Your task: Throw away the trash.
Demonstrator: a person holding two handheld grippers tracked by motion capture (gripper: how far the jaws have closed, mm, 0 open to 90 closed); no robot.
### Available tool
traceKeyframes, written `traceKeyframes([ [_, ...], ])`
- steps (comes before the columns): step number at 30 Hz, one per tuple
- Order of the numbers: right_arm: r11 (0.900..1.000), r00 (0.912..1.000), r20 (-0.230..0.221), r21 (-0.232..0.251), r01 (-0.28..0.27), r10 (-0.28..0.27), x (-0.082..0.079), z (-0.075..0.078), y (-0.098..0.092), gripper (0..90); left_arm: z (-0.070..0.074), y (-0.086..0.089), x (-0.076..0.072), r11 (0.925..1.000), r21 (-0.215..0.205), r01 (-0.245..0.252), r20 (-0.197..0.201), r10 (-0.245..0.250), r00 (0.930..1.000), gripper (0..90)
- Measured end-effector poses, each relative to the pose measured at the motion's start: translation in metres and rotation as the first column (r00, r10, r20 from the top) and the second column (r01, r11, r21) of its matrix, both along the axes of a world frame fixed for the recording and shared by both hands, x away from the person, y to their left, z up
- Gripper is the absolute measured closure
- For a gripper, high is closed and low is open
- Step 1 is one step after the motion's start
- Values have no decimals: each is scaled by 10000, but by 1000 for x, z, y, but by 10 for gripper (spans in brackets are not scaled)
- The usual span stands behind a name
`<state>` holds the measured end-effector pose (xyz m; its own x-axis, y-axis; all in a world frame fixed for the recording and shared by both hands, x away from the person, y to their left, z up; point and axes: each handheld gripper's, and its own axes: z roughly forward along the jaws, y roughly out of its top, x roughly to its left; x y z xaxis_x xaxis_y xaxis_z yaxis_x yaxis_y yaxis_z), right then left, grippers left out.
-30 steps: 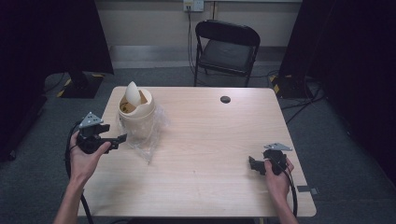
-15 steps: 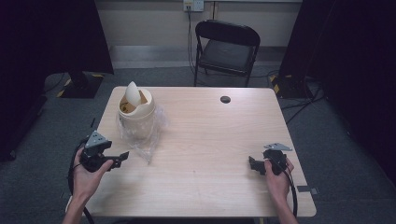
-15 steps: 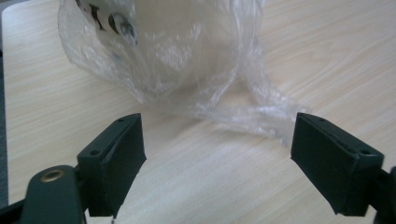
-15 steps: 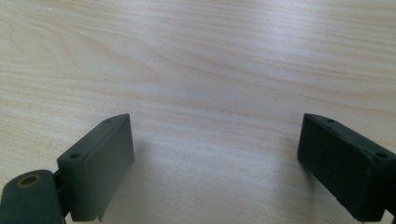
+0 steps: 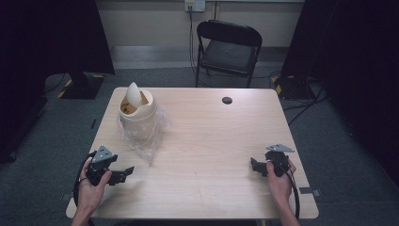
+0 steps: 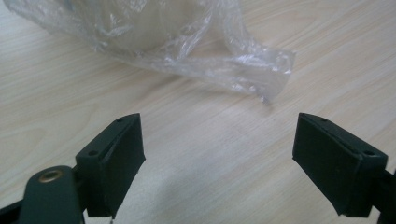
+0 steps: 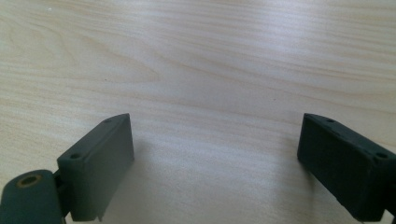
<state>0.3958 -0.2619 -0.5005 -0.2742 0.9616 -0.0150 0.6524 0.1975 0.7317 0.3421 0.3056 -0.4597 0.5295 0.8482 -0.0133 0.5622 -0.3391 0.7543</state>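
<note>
High view: L to R. Left gripper [image 5: 123, 173] sat at the table's [image 5: 211, 141] 7 o'clock corner, jaws wide w/ nothing between them, pointing toward 3 o'clock. The small cream bin [image 5: 137, 110], swing lid tipped up, stood at approx 10 o'clock of the table, w/ a clear plastic bag [image 5: 148, 136] bunched round its base and a loose tail trailing toward the gripper. In the left gripper view the bag's tail [image 6: 243, 70] lay at 12–1 o'clock ahead of the jaws, near but apart. A small dark disc [image 5: 227, 100] lay at the far edge, approx 12 o'clock. Right gripper [image 5: 254, 165] rested at approx 4 o'clock, jaws also wide and empty, over bare wood in the right gripper view [image 7: 210, 163], well apart from the bin.

Risks, as I judged them:
- Film was thin and flat on the wood; the pads could close on air or scrape the table instead of catching it.
- The bag looked pinned under the bin, so a pull on the tail could drag or tip the light bin, esp. w/ the right gripper too far off to steady it.
- A hard tug could tear the film.
</note>
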Motion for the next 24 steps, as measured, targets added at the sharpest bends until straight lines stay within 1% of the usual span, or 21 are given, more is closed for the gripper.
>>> traceKeyframes([
  [2,10000,10000,-1,1,2,-2,0,0,0,97,-6,1,0,9999,56,-119,-270,121,9996,161],
  [3,10000,10000,-1,2,1,-1,0,0,0,97,-10,2,0,9997,88,-223,-334,226,9992,161],
  [5,10000,10000,-2,4,2,-2,0,0,0,97,-18,6,2,9989,-150,-435,-571,426,9975,162],
  [6,10000,10000,-3,3,3,-3,0,0,0,97,-20,7,2,9987,-129,-492,-659,483,9967,167],
  [8,10000,10000,-2,3,3,-3,0,0,0,97,-23,9,2,9985,-84,-541,-630,534,9966,168],
  [10,10000,10000,-4,5,1,-1,0,0,0,97,-29,12,3,9966,102,-819,-671,824,9943,168],
  [11,10000,10000,-3,4,2,-2,0,0,0,97,-29,12,3,9966,102,-819,-671,824,9943,169],
  [12,10000,10000,-3,5,1,-1,0,0,0,97,-32,12,3,9971,80,-753,-830,757,9937,169],
  [13,10000,10000,-3,5,2,-2,0,0,0,97,-34,12,2,9970,197,-747,-718,760,9945,165],
  [14,10000,10000,-3,5,2,-2,0,0,0,97,-34,12,2,9970,197,-747,-718,760,9945,162],
  [16,10000,10000,-2,5,1,-1,0,0,0,97,-38,12,2,9955,221,-917,-599,928,9939,159],
  [17,10000,10000,-3,6,2,-2,0,0,0,97,-38,11,1,9944,326,-1006,-550,1022,9932,159],
  [19,10000,10000,-3,5,2,-2,0,0,0,97,-41,9,0,9944,203,-1034,-394,1042,9938,143],
  [20,10000,10000,-4,6,3,-3,0,0,0,97,-42,10,0,9949,257,-971,-306,978,9947,133],
  [21,10000,10000,-3,6,2,-2,0,0,0,97,-43,10,0,9949,225,-986,-217,991,9948,118],
  [24,10000,10000,-4,-3,6,-6,0,0,0,97,-43,9,-1,9943,259,-1037,-181,1042,9944,115],
])
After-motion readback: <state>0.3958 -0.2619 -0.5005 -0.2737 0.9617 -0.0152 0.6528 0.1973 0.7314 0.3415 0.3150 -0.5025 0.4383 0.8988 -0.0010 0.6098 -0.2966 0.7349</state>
